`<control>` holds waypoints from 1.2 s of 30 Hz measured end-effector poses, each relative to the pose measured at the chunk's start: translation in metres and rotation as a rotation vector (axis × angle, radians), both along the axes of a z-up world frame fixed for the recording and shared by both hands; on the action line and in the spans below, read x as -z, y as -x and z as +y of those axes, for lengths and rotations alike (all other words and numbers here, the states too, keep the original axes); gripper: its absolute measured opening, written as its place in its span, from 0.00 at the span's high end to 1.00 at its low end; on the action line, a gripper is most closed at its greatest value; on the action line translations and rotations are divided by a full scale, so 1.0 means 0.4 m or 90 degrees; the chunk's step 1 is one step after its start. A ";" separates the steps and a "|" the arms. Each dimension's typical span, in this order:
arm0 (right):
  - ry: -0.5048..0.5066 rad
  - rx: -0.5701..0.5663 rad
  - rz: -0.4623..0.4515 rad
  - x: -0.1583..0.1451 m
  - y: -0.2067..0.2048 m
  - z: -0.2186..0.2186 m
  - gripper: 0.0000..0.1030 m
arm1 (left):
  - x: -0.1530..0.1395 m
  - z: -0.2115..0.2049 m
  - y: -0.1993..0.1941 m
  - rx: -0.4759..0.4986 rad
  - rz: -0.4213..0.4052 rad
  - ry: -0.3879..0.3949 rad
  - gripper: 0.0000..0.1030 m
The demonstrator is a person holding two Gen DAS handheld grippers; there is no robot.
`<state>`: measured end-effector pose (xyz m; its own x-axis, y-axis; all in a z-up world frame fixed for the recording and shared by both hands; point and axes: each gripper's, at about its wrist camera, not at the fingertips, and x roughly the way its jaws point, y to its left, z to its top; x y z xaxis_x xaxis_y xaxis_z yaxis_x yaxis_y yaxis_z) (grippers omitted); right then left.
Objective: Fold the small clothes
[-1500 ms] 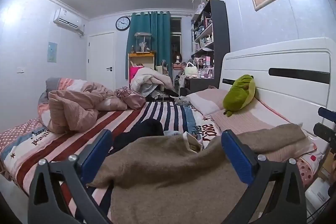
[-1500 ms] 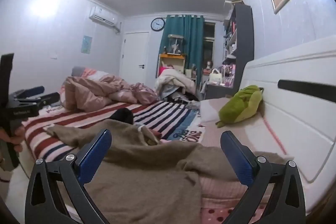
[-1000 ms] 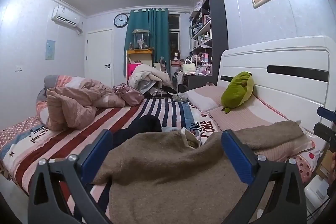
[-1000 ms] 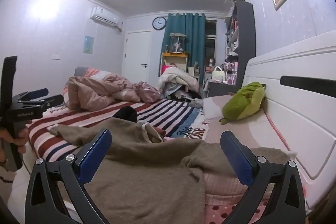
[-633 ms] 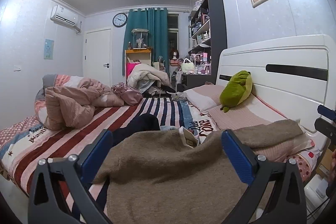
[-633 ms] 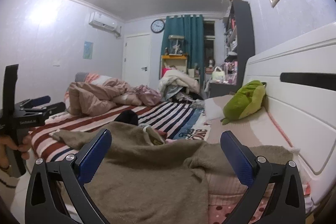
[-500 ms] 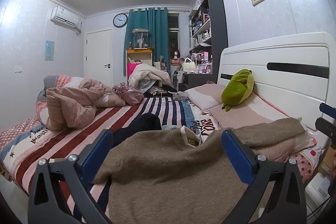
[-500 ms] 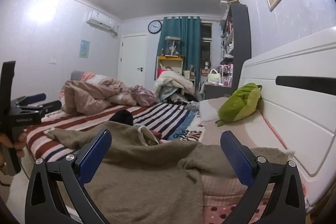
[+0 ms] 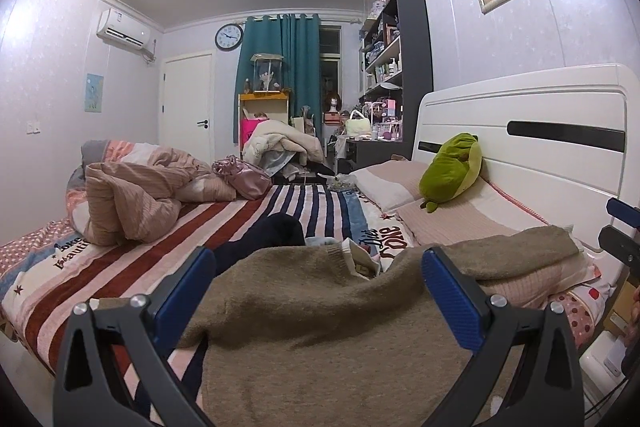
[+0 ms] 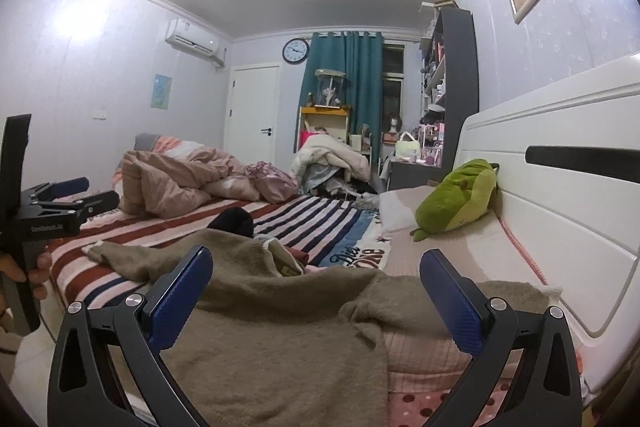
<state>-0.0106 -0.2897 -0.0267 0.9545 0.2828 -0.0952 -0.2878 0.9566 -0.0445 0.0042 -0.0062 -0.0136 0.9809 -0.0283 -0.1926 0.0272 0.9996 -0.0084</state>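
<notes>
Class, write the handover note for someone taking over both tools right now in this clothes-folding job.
Left tool: open, empty, hovering over the brown sweater.
Right tool: open, empty, above the same sweater, nearer the headboard.
The sweater lies spread and rumpled across the near end of the striped bed, one sleeve draped over the pillow. A dark garment lies just beyond it.
Done: no fold visible.
Left: flatten the sweater, fold sleeves in, fold the body, then probably the dark garment.
</notes>
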 end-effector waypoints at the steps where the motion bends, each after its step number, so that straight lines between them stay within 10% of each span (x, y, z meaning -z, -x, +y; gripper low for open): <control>1: 0.002 0.002 -0.001 0.000 0.000 0.001 0.00 | 0.000 -0.002 -0.001 -0.002 0.000 -0.002 0.01; 36: 0.012 0.013 -0.007 0.025 0.009 0.018 0.00 | 0.037 -0.016 -0.012 -0.020 0.021 -0.065 0.01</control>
<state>-0.0141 -0.2825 -0.0368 0.9611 0.2615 -0.0892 -0.2677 0.9613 -0.0658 0.0089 -0.0126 -0.0285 0.9740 0.0232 -0.2255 -0.0022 0.9957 0.0931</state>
